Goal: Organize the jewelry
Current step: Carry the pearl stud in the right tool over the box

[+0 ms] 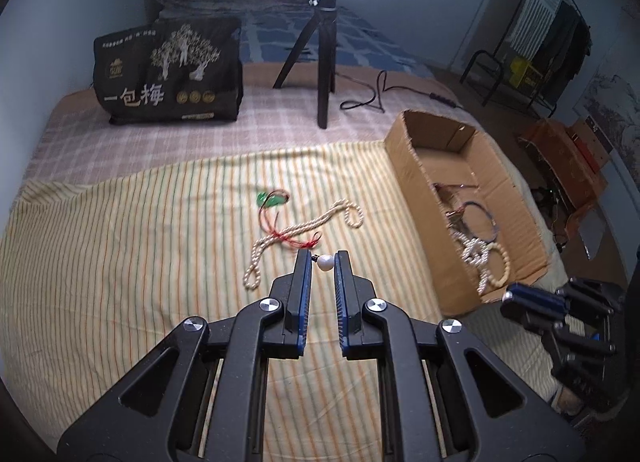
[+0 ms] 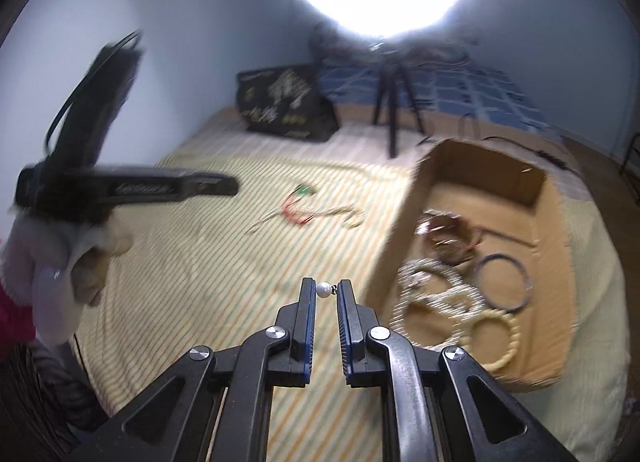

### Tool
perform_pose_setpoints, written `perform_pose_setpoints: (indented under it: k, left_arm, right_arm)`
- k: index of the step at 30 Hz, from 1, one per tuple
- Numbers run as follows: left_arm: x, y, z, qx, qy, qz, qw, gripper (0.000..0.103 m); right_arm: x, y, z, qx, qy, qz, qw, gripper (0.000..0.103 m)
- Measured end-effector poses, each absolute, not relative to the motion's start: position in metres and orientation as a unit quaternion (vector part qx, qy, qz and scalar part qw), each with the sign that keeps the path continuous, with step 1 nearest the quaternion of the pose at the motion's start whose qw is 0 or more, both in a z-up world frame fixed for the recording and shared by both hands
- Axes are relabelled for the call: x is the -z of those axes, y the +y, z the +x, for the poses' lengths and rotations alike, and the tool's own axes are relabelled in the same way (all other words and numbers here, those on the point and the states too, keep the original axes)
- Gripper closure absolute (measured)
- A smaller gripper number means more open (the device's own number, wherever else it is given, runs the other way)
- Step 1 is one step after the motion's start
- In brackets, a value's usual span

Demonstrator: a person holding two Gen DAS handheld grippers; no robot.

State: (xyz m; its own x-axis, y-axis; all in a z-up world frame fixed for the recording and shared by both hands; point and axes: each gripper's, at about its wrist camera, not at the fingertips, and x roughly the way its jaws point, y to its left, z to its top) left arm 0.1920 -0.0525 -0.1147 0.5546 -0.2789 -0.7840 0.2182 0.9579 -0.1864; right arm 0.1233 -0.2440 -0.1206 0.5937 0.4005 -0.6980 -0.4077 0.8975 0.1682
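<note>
Left tongs (image 1: 324, 257) — pinching pearl bead (image 1: 325, 262) | right tongs (image 2: 327, 288) — pinching pearl (image 2: 323, 289) beside box (image 2: 400, 218)

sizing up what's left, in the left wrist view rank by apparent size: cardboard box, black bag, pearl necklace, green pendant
1. cardboard box
2. black bag, close to the box; it sits farther back, so this order is unsure
3. pearl necklace
4. green pendant

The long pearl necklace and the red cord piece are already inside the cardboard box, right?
No. The left wrist view shows the pearl necklace and the red cord piece lying on the striped cloth, outside the cardboard box.
</note>
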Motion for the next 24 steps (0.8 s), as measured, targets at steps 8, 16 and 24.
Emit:
perform_pose_setpoints:
  k: [8,16,24]
  left_arm:
    - [0.090,-0.087,0.190,0.175,0.423,-0.037,0.888,0.093]
    - [0.077,-0.128,0.190,0.204,0.407,-0.034,0.890,0.093]
    - [0.077,-0.163,0.194,0.224,0.402,-0.025,0.888,0.093]
  right_arm:
    - [0.105,-0.292,0.148,-0.175,0.375,0.031,0.910,0.094]
    - [0.098,-0.323,0.172,-0.135,0.367,0.042,0.920,0.094]
    - [0.095,-0.340,0.200,-0.113,0.359,0.044,0.925,0.094]
